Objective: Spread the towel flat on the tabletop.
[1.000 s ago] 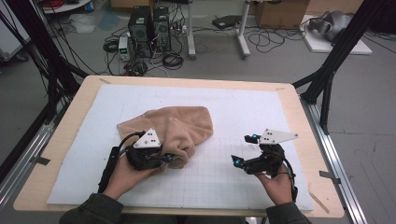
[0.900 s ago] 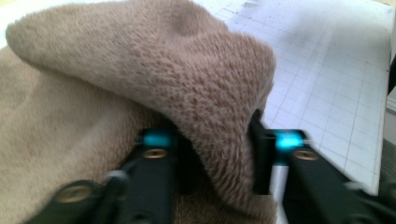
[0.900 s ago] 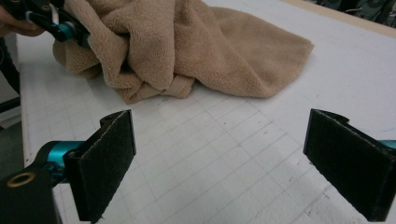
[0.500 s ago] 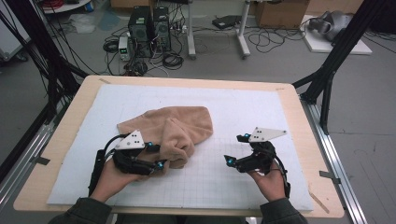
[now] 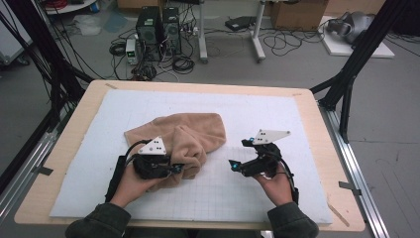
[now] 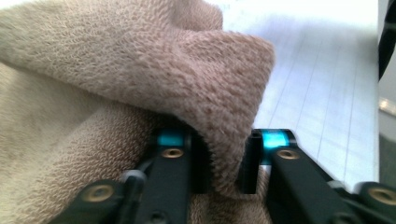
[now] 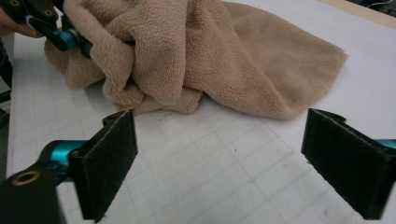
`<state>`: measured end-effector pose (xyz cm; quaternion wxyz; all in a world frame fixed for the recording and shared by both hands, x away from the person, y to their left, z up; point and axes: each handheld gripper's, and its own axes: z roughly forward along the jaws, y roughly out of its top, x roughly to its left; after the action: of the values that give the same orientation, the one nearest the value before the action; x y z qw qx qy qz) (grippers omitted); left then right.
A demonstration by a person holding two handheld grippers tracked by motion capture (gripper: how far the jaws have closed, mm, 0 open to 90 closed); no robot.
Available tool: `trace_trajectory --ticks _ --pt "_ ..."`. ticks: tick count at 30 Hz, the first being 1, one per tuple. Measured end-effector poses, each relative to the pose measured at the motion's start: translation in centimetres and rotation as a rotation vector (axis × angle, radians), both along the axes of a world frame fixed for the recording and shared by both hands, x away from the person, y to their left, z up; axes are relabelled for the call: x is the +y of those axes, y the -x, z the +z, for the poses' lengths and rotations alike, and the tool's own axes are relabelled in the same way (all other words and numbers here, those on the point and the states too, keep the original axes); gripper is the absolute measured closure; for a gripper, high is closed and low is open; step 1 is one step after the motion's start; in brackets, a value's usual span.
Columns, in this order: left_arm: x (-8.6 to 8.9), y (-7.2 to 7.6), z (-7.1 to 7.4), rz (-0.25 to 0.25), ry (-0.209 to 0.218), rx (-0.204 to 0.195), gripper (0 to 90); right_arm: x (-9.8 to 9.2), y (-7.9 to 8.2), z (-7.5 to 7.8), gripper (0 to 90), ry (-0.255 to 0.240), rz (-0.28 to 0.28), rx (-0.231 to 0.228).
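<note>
- High view: a tan towel [image 5: 183,141] lies crumpled on the counter [image 5: 297,99]; the left tongs [image 5: 179,168] bite its near edge, and the right tongs [image 5: 233,163] hover just beside it.
- Left gripper view: the jaws have just been closing and now pinch a fold of towel [image 6: 224,93].
- Right gripper view: the jaws stand wide apart with nothing between them, having just narrowed slightly, towel [image 7: 224,51] ahead.

Grey floor [image 5: 59,99], cable tangle [image 5: 173,62], computer towers [image 5: 158,25].
</note>
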<state>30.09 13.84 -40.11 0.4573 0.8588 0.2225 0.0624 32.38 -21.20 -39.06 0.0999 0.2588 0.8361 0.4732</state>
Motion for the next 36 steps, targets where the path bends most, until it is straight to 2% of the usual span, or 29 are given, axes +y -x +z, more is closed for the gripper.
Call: trace_trajectory --ticks 3,4,5,7,11,12,13,14,15,16,17,18,20,22,25,28,32,36 --pt "0.2 0.3 0.1 -0.016 0.001 -0.006 81.7 1.2 -0.7 -0.4 15.9 0.02 0.021 0.003" --pt "0.3 0.4 0.1 -0.018 0.006 -0.005 81.6 1.9 -1.4 -0.7 22.0 0.036 0.035 0.003" --pt "0.5 0.5 0.2 -0.018 0.015 -0.004 81.6 1.9 -1.4 -0.7 22.0 0.036 0.035 0.003" --pt "0.8 0.6 0.2 -0.025 0.02 -0.001 81.6 2.8 -2.2 -1.1 26.2 0.058 0.041 -0.021" --pt "1.1 0.8 0.2 -0.033 0.025 0.0 81.6 5.1 -4.1 -2.1 31.9 0.09 0.075 0.01" --pt "1.3 0.8 0.2 -0.031 0.032 0.002 81.6 5.8 -4.6 -2.5 33.3 0.108 0.091 0.014" --pt "1.3 0.8 0.2 -0.032 0.037 0.006 81.6 6.7 -5.3 -3.4 37.9 0.151 0.096 0.028" --pt "1.4 0.7 0.2 -0.034 0.037 0.004 81.6 6.7 -5.3 -3.4 37.9 0.151 0.096 0.028" --pt "1.5 0.7 0.2 -0.036 0.037 0.006 81.5 7.0 -5.6 -3.7 43.8 0.168 0.097 0.031" --pt "1.5 0.7 0.2 -0.035 0.04 0.01 81.5 7.2 -5.7 -4.0 53.6 0.177 0.104 0.04" --pt "1.5 0.8 0.2 -0.035 0.043 0.009 81.5 7.4 -5.9 -4.4 79.6 0.195 0.151 0.054" --pt "1.5 0.8 0.2 -0.035 0.045 0.009 81.5 7.4 -5.9 -4.4 79.6 0.195 0.151 0.054" --pt "1.6 1.0 0.4 -0.039 0.045 0.004 81.4 7.3 -5.7 -4.1 85.1 0.215 0.183 0.043" --pt "1.6 1.2 0.5 -0.042 0.048 -0.002 81.4 6.5 -5.2 -3.3 85.9 0.171 0.198 0.046" --pt "1.6 1.4 0.7 -0.046 0.05 -0.006 81.3 4.3 -3.5 -1.3 86.1 0.133 0.205 0.035" --pt "1.1 1.7 0.6 -0.059 0.052 -0.004 81.3 1.5 -1.2 0.5 86.0 0.122 0.197 0.017" --pt "-0.1 1.9 0.7 -0.086 0.057 -0.005 81.2 -2.7 1.8 2.7 86.0 0.08 0.158 -0.013" --pt "-1.7 2.3 0.8 -0.13 0.055 -0.01 81.2 -6.1 4.8 4.4 86.0 0.082 0.126 -0.04"
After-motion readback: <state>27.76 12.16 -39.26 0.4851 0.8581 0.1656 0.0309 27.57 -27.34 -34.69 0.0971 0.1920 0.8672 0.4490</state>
